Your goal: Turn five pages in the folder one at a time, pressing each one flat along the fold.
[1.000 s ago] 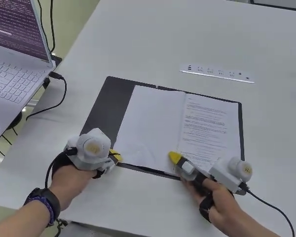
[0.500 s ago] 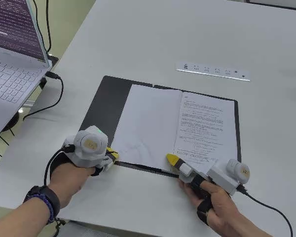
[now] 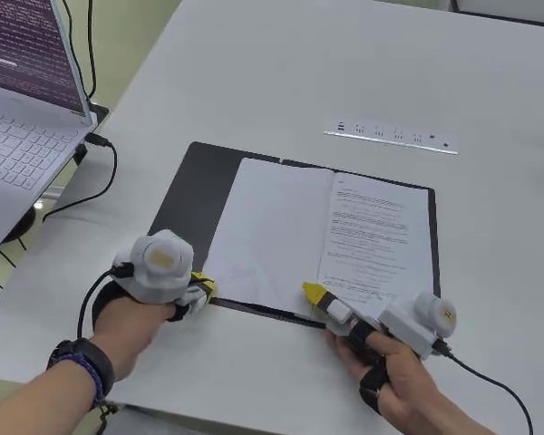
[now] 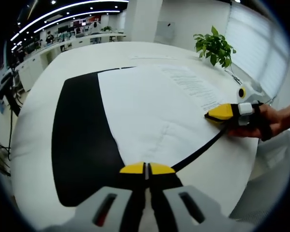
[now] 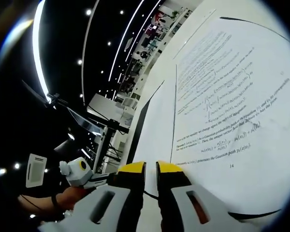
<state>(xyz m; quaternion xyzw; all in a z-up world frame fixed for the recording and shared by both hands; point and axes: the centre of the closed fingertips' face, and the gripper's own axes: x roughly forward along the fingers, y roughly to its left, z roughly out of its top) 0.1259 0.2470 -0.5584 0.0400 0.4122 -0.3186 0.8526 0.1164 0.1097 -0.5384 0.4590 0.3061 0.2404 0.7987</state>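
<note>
The white table (image 3: 281, 63) is stretching wide and bare beyond the folder, leaving plenty of room on the far and right sides. The folder (image 3: 183, 195) is lying open and flat near the table's front edge. Its black cover is showing left of a blank page (image 3: 270, 227), and a printed page (image 3: 378, 237) is lying right of the fold. A laptop (image 3: 18, 100) is sitting at the left, its cable (image 3: 98, 181) looping near the folder's left side. A power strip (image 3: 390, 136) is lying just beyond the folder's far edge. The left gripper view is adding a potted plant (image 4: 213, 46) past the table's far end. The left gripper (image 3: 201, 287) is resting at the blank page's near corner, jaws pressed together with nothing seen between them. The right gripper (image 3: 315, 293) is sitting, jaws nearly closed, at the near edge beside the fold.
</note>
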